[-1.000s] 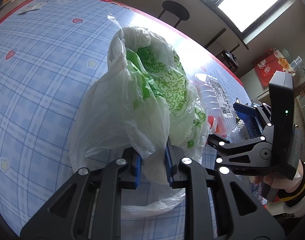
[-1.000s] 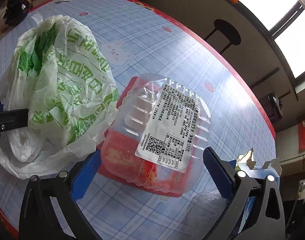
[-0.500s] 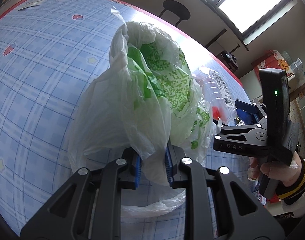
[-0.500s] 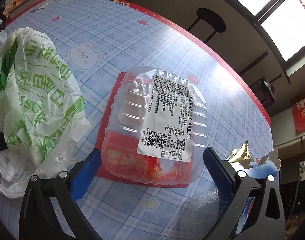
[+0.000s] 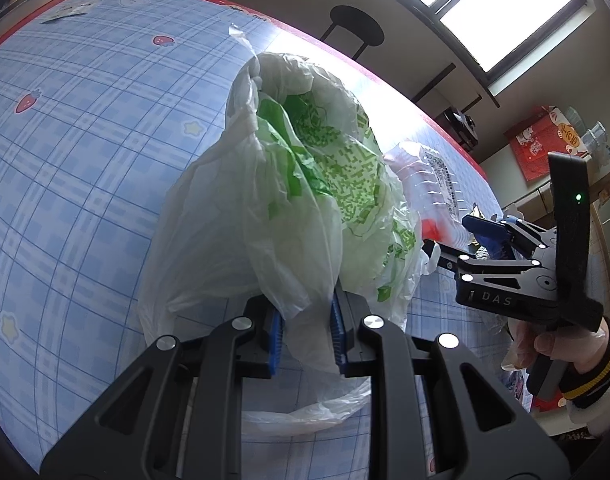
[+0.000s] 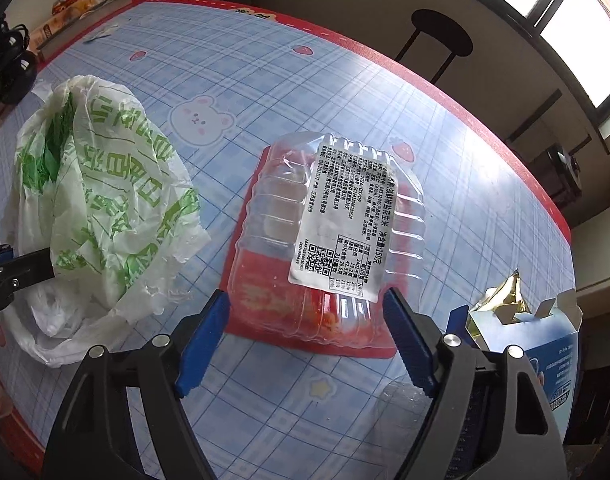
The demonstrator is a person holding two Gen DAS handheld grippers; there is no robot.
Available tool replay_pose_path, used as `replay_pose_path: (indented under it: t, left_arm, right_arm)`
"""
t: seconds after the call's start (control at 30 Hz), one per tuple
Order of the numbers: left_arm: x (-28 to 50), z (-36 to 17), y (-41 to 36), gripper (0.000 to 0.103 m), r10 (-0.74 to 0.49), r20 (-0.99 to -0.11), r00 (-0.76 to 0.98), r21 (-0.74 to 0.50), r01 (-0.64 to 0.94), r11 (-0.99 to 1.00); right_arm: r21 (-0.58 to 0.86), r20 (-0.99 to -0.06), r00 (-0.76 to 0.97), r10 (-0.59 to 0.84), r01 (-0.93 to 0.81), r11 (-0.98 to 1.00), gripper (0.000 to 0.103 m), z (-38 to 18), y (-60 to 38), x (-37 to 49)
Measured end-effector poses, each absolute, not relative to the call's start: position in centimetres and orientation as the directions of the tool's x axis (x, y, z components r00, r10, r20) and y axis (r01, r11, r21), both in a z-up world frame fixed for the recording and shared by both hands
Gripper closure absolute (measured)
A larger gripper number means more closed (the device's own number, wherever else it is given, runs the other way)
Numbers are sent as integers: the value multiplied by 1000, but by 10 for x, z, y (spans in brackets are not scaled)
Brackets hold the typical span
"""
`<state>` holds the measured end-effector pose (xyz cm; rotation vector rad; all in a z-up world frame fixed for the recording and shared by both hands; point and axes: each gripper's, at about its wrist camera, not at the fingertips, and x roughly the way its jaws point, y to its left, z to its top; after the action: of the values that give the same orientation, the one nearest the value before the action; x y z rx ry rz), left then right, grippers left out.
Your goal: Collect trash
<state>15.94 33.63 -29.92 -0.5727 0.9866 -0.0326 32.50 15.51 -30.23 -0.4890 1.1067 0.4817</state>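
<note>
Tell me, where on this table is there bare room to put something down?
The widest bare stretch of tablecloth lies beyond the plastic bag and clear food box, toward the red far edge. A narrow strip runs between bag and box. It is crowded beside the blue carton and foil wrapper.

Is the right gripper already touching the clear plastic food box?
Apart. In the right wrist view the right gripper straddles the near end of the food box, its jaws closing, with table visible between each blue pad and the box.
</note>
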Motion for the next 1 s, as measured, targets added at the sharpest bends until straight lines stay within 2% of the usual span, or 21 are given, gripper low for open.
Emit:
replay_pose_path:
  t: [0.03,0.13,0.33,0.53,0.6,0.67,0.8,1.0]
  left_arm:
    - [158,-298,338,80,-277,-776,566,-472,-230,851]
    - [160,-296,341,80,-275,-771,574,-478,-238,846]
    - [187,-288,329,80,-300,-752,587,-495,-201,845]
    - [215,-292,319,81,-306,-767,564,-487,-200,850]
    - [216,-293,318,81,-315,-771,553,-483,-186,855]
    - [218,-293,317,81,-317,-778,542,-473,-174,864]
    - [212,-294,324,81,-319,-786,530,-478,-192,857]
    - [195,-284,326,83,-307,-802,513,-443,-166,881]
  right_arm:
    - [-87,-920,359,158,-579,810,18,-295,151,330]
    - [-28,-896,380,232,-569,822,10,-271,144,349]
    - [34,-920,330,211,-468,883,10,-283,128,401]
    - [305,-918,154,365,-315,899,9,-316,107,424]
    - [319,-915,145,377,-315,894,9,-316,110,416]
    - [338,-911,116,396,-342,877,13,-317,118,405]
    - [378,-901,67,429,-366,850,31,-313,132,380]
    - [411,-883,62,466,-379,829,44,-301,137,352]
